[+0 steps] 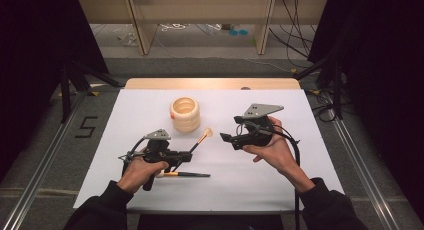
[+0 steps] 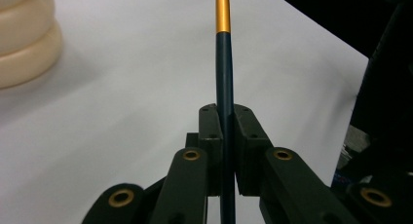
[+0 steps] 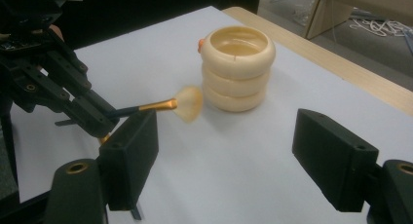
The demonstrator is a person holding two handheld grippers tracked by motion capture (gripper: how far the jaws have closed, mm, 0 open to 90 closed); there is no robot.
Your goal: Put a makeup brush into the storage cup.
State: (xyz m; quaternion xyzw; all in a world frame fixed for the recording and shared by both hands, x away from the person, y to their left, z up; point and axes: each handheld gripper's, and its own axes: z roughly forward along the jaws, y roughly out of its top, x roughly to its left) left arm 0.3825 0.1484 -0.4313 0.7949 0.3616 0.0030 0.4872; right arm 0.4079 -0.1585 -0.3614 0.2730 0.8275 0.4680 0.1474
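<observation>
brush (image 1: pixel 199 140): clamped by its dark handle in left gripper (image 1: pixel 186 156), lifted near table's middle, not yet in ribbed holder (image 1: pixel 185 114) | axis: slanting, bristles toward far-right, at holder | second brush (image 1: pixel 186 174): lying near front edge | right gripper (image 1: pixel 226 138): jaws wide apart, empty

I see my makeup brush (image 1: pixel 199 140) raised off the white table, its dark handle (image 2: pixel 225 107) pinched near the rear end. A gold ferrule (image 3: pixel 157 106) leads to a fanned peach bristle head (image 3: pixel 189 103) that points toward the cream ribbed holder (image 3: pixel 237 68), just beside it, not touching.
</observation>
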